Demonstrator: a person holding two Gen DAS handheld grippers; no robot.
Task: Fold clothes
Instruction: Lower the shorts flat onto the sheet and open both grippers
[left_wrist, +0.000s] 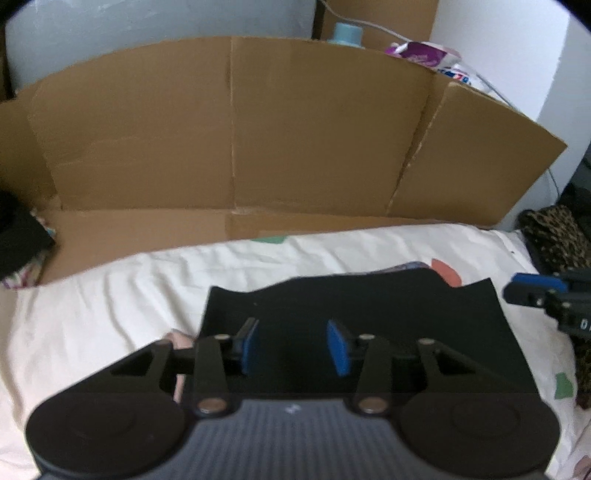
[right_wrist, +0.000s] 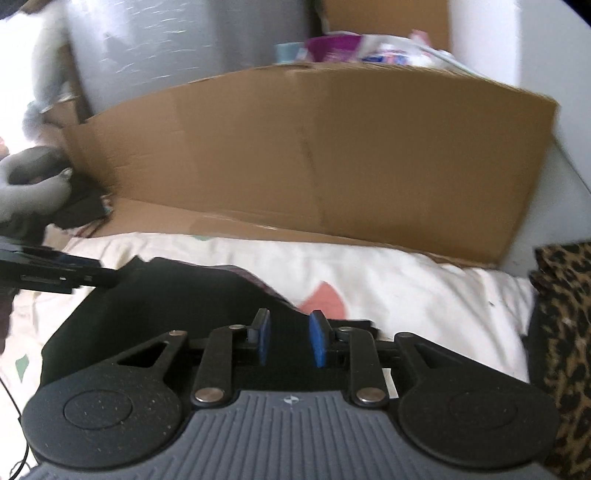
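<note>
A: Left tongs (left_wrist: 293, 345): spread, blue pads (left_wrist: 338, 349) apart, nothing pinched. Hovering over black garment (left_wrist: 369, 295).

B: Confirmed. Right tongs (right_wrist: 290, 341): also parted, narrower gap, pads clear of cloth. Nothing gripped.

A: Garment location: flat on bed, atop cream sheet (left_wrist: 110, 295) with coloured patches. Folded shape, far edge wavy.

B: Same from right wrist view: black garment (right_wrist: 177, 295) below both tongs, left tongs (right_wrist: 107, 277) entering from left edge over its far corner.

A: Background: brown cardboard panel (left_wrist: 236, 129) standing upright behind sheet. Leopard-print fabric (left_wrist: 554, 236) at right edge of bed.

B: Gloved hand (right_wrist: 29, 195) at far left, grey. Frames slightly blurred.
</note>
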